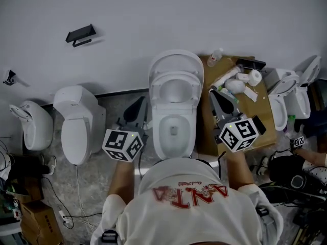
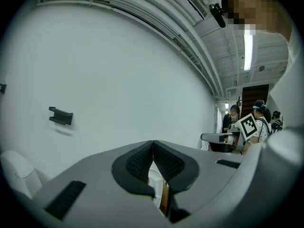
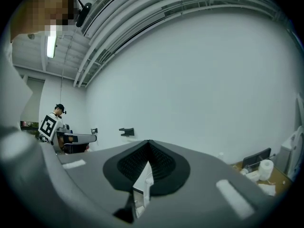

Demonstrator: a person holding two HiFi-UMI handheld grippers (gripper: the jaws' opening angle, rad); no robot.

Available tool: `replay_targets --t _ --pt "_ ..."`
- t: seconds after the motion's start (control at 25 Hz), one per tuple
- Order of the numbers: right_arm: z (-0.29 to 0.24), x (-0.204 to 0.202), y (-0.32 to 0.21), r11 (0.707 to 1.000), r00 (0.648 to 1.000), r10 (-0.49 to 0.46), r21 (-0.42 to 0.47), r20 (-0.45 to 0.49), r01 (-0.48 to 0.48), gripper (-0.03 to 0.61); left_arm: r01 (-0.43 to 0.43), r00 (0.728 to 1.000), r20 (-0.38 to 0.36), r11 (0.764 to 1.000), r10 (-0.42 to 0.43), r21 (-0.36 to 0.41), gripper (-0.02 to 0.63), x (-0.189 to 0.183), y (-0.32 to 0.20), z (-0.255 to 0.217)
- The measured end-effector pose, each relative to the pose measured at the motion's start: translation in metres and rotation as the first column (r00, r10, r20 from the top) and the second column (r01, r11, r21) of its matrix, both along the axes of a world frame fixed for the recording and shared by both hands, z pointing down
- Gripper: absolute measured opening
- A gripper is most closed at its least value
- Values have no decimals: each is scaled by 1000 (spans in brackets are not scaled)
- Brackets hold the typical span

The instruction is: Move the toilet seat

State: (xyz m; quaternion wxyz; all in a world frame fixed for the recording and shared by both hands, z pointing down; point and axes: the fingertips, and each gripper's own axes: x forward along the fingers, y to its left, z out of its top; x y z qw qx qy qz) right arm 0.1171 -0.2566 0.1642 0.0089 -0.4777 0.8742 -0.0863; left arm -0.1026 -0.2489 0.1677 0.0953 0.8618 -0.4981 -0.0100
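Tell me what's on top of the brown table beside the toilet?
A clear bottle, a toilet paper roll, a dark flat device and other white items lie on the brown table. The right gripper covers part of its top.

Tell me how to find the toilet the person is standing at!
Look along the white wall, where toilets stand in a row. Yours is the toilet in the middle, just left of the brown table. Its lid is up and the bowl shows, while the shut toilet on its left has its lid down.
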Motion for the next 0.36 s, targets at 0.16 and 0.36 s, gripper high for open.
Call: replay_targets --t 0.16,0.36 --pt "5 -1 0 1000 1000 -5 -13 -7 5 2 -2 1000 -3 1000 2 1 11 0 1 1" --pt "4 0 -2 1000 1000 -10 -7 -7 10 2 -4 1000 -2 1000 4 5 11 3 -2 0"
